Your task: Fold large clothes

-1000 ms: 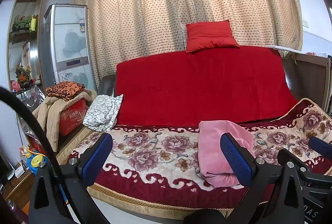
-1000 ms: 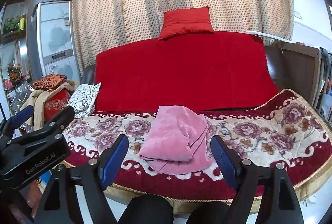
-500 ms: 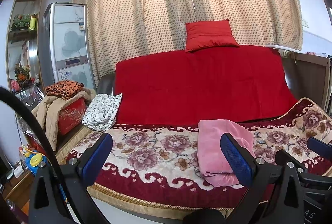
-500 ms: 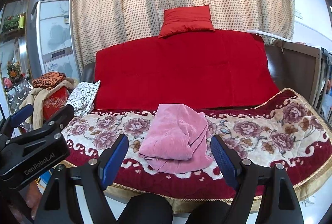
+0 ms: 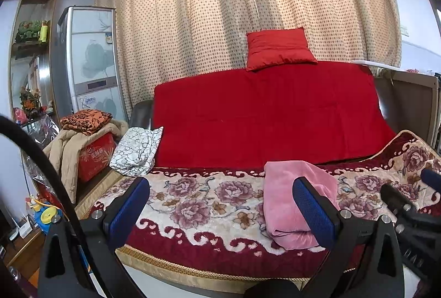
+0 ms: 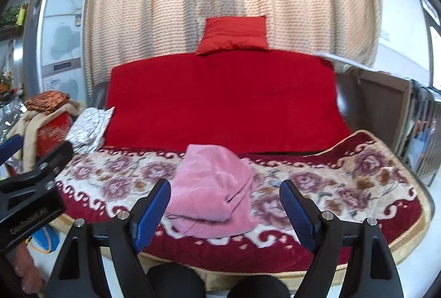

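Note:
A pink garment (image 5: 286, 201) lies crumpled on the floral blanket (image 5: 198, 204) over the sofa seat, near its front edge; it also shows in the right wrist view (image 6: 215, 187). My left gripper (image 5: 220, 207) is open and empty, held in front of the sofa, with the garment behind its right finger. My right gripper (image 6: 226, 209) is open and empty, in front of the sofa, with the garment showing between its fingers, apart from them. The right gripper's body shows at the right edge of the left wrist view (image 5: 408, 215).
A red cover (image 5: 264, 116) drapes the sofa back with a red cushion (image 5: 278, 48) on top. A white patterned cloth (image 5: 137, 152) lies at the sofa's left end. A red box (image 5: 93, 157) with clothes piled on it stands left, beside a tall cabinet (image 5: 88, 63).
The right wrist view has shifted and blurred: my right gripper moved forward toward the pink garment. The left gripper has barely moved. The garment has not moved.

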A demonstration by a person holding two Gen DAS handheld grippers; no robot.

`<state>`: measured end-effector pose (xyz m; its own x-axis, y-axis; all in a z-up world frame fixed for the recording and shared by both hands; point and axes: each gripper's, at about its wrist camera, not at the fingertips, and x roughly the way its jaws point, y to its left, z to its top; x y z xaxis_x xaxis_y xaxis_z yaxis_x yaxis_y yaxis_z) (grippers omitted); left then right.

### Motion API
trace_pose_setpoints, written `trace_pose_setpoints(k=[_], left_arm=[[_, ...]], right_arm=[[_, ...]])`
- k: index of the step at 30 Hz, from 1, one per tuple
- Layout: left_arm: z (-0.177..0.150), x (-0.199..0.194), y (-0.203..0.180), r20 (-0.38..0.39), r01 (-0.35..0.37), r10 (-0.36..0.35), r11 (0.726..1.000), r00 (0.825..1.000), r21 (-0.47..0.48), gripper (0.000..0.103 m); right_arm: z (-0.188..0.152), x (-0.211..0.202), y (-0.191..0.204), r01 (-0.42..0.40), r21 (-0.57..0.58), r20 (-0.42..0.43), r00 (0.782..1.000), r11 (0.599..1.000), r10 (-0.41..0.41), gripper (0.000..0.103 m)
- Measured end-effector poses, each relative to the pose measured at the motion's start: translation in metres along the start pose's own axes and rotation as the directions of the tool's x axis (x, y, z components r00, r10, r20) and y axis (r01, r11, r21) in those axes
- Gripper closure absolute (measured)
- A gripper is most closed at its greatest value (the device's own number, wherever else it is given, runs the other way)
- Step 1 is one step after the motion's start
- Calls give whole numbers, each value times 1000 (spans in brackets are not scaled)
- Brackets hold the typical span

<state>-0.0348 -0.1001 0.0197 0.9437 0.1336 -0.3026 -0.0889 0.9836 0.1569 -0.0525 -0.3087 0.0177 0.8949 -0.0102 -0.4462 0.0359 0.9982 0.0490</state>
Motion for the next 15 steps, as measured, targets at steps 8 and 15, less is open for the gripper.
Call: trace_pose_setpoints(k=[8,15], left_arm=[[-1,-2,-9,4,10,-10,1000,1000,27,0],[-1,-1,-8,2,7,-7,1000,1000,20,0]], right_arm=[[5,-1,-10,16,11,12,1000,1000,-17,19],[4,-2,-8,17,7,15,1000,1000,-17,19]])
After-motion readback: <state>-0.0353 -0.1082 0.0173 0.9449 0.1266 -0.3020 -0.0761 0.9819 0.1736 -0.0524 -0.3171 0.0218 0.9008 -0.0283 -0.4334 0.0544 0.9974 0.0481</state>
